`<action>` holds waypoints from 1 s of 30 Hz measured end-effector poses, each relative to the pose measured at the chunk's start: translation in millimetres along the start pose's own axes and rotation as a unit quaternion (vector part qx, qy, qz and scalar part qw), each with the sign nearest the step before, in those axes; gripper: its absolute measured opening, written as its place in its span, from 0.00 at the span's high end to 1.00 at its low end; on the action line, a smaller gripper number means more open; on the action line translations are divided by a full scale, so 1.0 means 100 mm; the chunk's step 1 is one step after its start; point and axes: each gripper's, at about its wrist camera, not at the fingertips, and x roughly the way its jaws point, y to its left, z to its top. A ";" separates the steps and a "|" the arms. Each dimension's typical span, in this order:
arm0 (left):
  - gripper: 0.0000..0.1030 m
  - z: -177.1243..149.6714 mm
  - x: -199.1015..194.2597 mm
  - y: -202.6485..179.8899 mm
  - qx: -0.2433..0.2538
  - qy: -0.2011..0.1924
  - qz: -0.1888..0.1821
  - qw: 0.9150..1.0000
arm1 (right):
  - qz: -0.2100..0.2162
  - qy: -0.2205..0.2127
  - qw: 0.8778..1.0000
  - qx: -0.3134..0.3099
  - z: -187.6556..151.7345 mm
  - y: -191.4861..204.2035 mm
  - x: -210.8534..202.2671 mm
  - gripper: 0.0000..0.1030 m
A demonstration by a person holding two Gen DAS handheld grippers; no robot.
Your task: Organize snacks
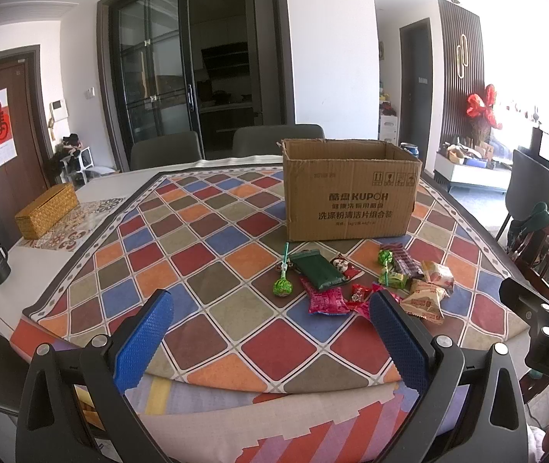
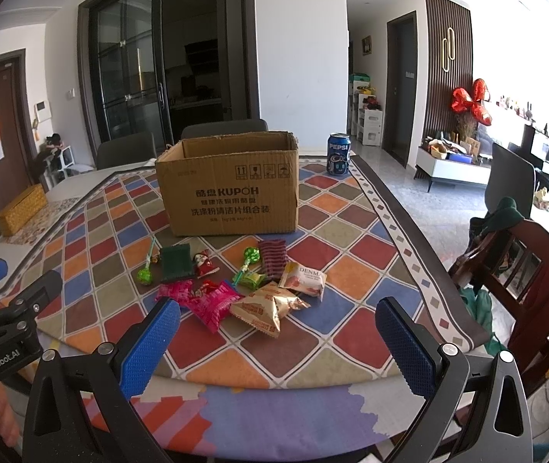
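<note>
Daylight enters from the right, overexposing the windows [image 1: 536, 38]; both views sharp, strong fisheye curvature, dark vignetted corners

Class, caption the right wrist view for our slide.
Open right hand-held gripper faces scattered snacks before a cardboard box.

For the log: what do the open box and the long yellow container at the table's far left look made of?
The box: corrugated cardboard, matte brown, with printed text and a ragged cut top edge. The yellow container: apparently woven straw or rattan, going by its fine basket-weave texture; it could be an imitation.
</note>
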 end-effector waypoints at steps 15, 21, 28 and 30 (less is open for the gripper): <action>0.00 0.04 0.13 -0.07 0.015 0.021 -0.013 1.000 | 0.001 0.017 1.000 0.007 0.01 -0.08 0.11 0.01; 0.05 0.05 0.34 -0.23 0.050 0.038 -0.049 0.997 | 0.013 0.043 0.999 0.018 0.01 -0.12 0.32 0.01; 0.19 0.07 0.63 -0.46 0.105 0.052 -0.088 0.989 | 0.031 0.078 0.996 0.032 0.01 -0.15 0.59 0.06; 0.22 0.07 0.70 -0.51 0.119 0.052 -0.102 0.986 | 0.038 0.088 0.995 0.034 0.01 -0.15 0.67 0.09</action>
